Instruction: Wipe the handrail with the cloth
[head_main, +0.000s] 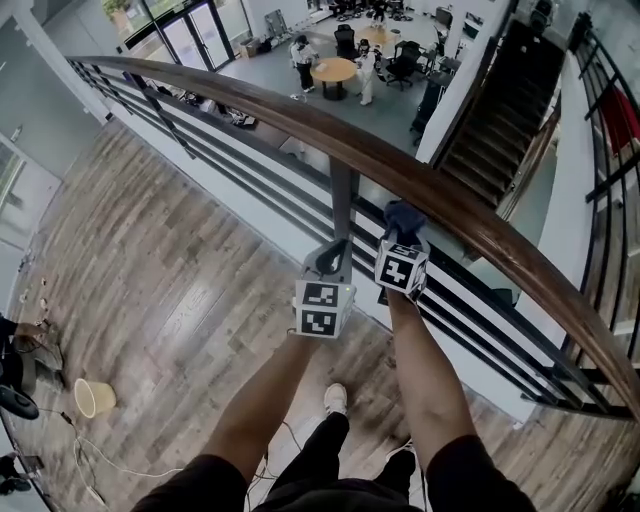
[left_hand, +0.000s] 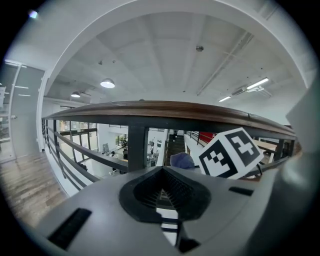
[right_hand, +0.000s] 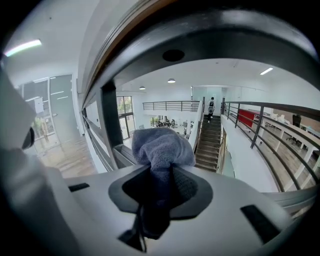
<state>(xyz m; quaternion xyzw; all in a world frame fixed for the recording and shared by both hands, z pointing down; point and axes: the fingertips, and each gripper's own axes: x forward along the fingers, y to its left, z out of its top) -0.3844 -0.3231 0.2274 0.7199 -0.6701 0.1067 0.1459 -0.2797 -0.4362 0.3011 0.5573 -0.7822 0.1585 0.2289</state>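
Head view: handrail runs diagonally, upper left to lower right, with open drop beyond. Right gripper lifts cloth just under rail. Left gripper by post. Floor free behind.

Left gripper view: left gripper jaws together, empty. Rail above, post ahead, cloth at right.

Right gripper view: right gripper clamped on cloth, which bunches out front. Rail close overhead; contact unclear. Stairs clear only here.

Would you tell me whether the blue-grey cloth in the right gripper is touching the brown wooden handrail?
Apart. The right gripper view shows the blue-grey cloth below the brown wooden handrail, with open hall visible between them.
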